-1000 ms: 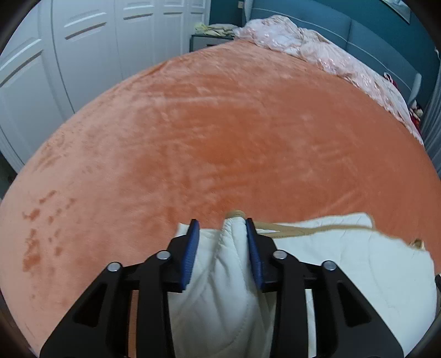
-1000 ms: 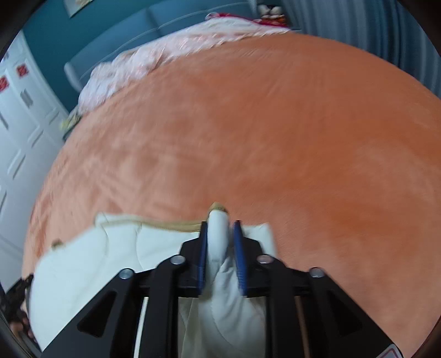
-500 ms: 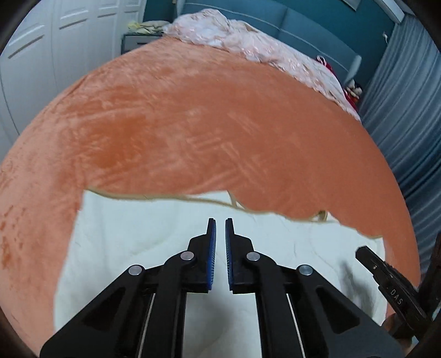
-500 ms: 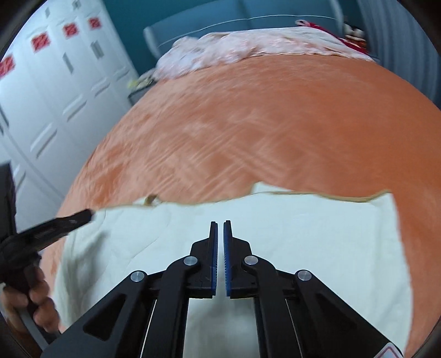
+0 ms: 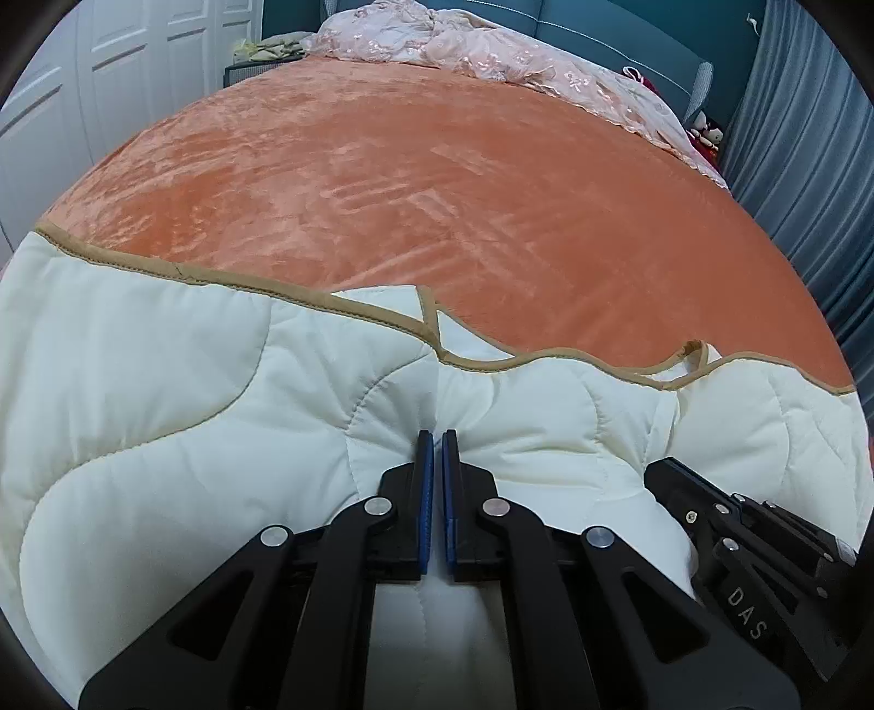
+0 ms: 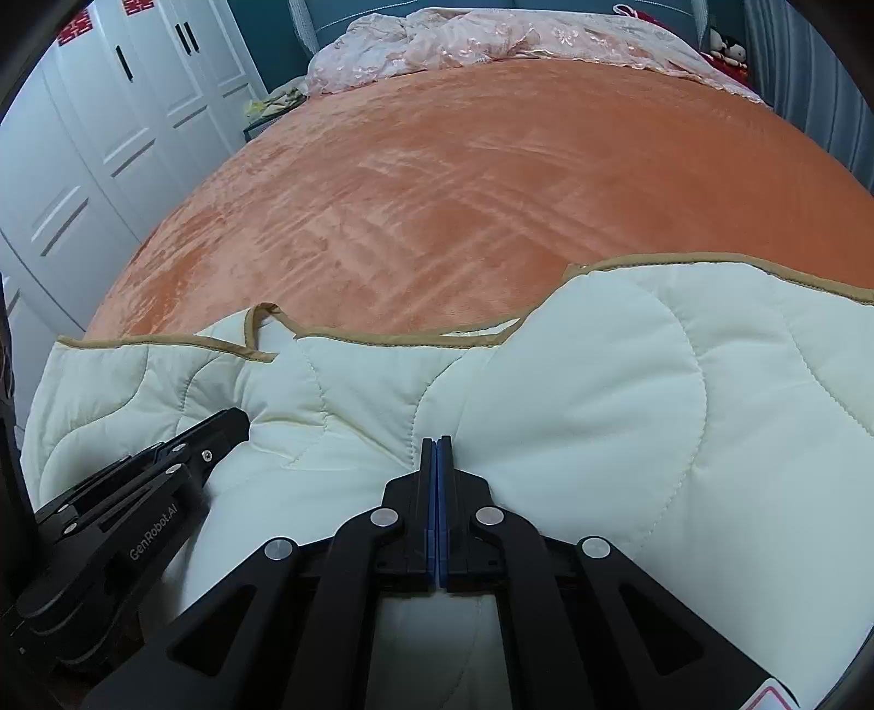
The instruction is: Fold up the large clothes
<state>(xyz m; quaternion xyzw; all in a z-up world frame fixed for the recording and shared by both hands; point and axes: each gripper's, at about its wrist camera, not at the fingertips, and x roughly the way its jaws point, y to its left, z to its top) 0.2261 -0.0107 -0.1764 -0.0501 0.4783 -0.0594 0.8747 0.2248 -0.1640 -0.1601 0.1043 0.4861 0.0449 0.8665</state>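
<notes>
Looking down at a cream quilt [image 5: 164, 409], puffy and soft, stitched in wavy lines. Running along its far edge, a thin tan trim [image 5: 164, 267], bumpy and folded back in two small spots. Lying on the near end of the bed, on a fuzzy orange bed cover [image 5: 437, 191]. Stretching long from side to side across the bed, with the trimmed edge pointing toward the head of the bed.

Pushing into the quilt's middle with the left tongs [image 5: 437, 437], black with blue pads, showing only a thin slit between them. Puckering the cloth into little wrinkles at the tips. Pushing in just beside them with the right tongs [image 6: 437, 442], pads pressed flat together, cloth bunching there too. Cannot tell whether any cloth is pinched inside either pair.

Sitting heaped at the head of the bed, a pink lacy blanket [image 5: 491, 49], crumpled and shiny. Standing at one side, smooth white closet doors [image 6: 109, 136]. Hanging at the other side, a blue curtain [image 5: 808, 164] in straight folds.
</notes>
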